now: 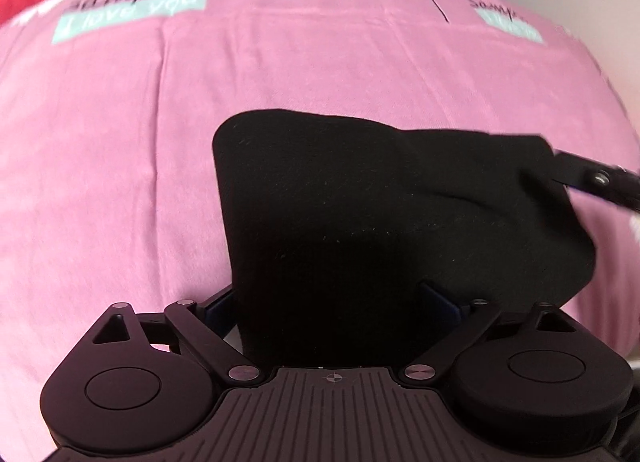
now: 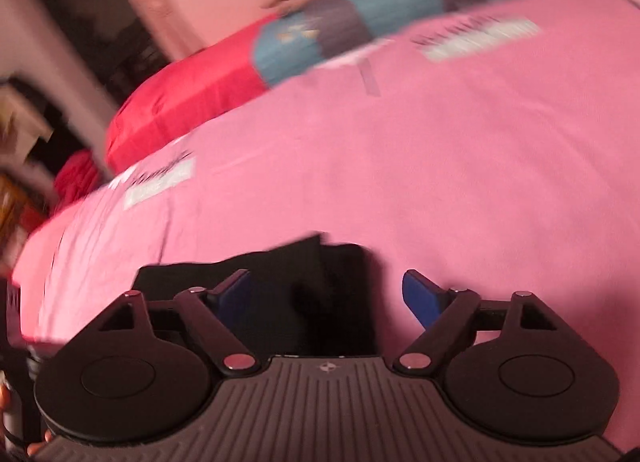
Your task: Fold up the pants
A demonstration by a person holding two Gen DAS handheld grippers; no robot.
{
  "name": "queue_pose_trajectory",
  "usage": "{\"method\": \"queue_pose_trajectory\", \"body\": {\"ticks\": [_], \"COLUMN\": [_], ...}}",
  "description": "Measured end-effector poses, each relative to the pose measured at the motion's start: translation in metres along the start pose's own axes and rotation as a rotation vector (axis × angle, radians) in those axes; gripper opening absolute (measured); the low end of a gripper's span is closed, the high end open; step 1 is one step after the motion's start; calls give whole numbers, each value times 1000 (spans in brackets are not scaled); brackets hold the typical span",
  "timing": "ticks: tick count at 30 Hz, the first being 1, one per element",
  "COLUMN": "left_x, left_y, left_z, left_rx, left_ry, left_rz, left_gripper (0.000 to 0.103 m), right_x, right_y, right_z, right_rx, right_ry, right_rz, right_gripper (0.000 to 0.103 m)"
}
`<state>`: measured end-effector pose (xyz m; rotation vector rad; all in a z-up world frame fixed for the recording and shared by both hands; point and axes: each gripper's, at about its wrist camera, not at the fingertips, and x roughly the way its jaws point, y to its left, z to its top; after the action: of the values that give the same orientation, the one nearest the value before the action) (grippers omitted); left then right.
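Observation:
Black pants (image 1: 360, 214) lie folded into a compact dark shape on the pink printed bed sheet (image 1: 120, 142). My left gripper (image 1: 330, 298) hangs over their near end with its jaws wide apart. The cloth fills the gap between the blue pads (image 1: 440, 304) without being pinched. A finger of my right gripper (image 1: 588, 178) shows at the pants' right corner. In the right wrist view, my right gripper (image 2: 328, 294) stands open. The pants (image 2: 320, 294) lie under its left finger and the gap, and its blue pads (image 2: 420, 298) press on nothing.
A red cover (image 2: 188, 98) and a teal-and-grey checked blanket (image 2: 360, 18) lie at the far end of the bed. Dark furniture (image 2: 80, 30) stands beyond the bed's left edge. Pink sheet stretches wide around the pants.

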<state>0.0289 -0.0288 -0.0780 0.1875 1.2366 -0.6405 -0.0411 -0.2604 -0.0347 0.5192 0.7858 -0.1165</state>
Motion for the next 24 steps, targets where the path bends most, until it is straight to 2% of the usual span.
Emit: {"method": "queue_pose_trajectory", "body": {"ticks": [2, 3, 4, 5, 6, 7, 9, 10, 12, 13, 14, 15, 18, 19, 21, 24], "left_x": [2, 4, 4, 4, 6, 5, 2, 2, 2, 0, -3, -6, -28, -37, -57, -80], "left_y": [1, 3, 6, 8, 8, 10, 12, 11, 8, 9, 9, 8, 11, 14, 17, 17], "left_z": [3, 5, 6, 6, 3, 1, -3, -4, -4, -4, -5, -4, -14, -18, -28, -37], "left_rx": [-3, -15, -31, -40, -38, -33, -31, -31, -33, -35, -33, -24, 18, 17, 12, 9], "left_ry": [4, 8, 13, 18, 17, 15, 12, 11, 12, 15, 21, 22, -8, -13, -28, -30], "left_rz": [13, 8, 2, -2, -5, -3, -5, -4, -4, -2, 2, 7, 38, 45, 65, 130], "left_gripper": [103, 103, 103, 103, 103, 103, 103, 103, 103, 103, 103, 103, 103, 103, 103, 103], "right_x": [22, 35, 42, 40, 29, 17, -1, -7, -9, -10, -9, -12, -37, -44, -55, -69], "right_y": [3, -2, -13, -27, -36, -37, -33, -30, -17, -11, -9, -15, -37, -39, -43, -44], "right_z": [1, 2, 4, 7, 7, 6, 0, -5, -21, -33, -42, -50, -63, -64, -65, -70], "right_rx": [-50, -48, 6, 109, 201, 229, 218, 213, 166, 126, 90, 101, 249, 256, 246, 258], "right_ry": [42, 63, 85, 82, 47, 10, -25, -19, 26, 50, 73, 80, 54, 53, 67, 80], "right_rz": [-1, -59, -118, -94, -73, -78, -133, -128, -58, -67, -114, -132, -78, -95, -196, -298], "right_gripper": [85, 81, 82, 83, 79, 79, 82, 83, 83, 83, 83, 86, 88, 88, 88, 88]}}
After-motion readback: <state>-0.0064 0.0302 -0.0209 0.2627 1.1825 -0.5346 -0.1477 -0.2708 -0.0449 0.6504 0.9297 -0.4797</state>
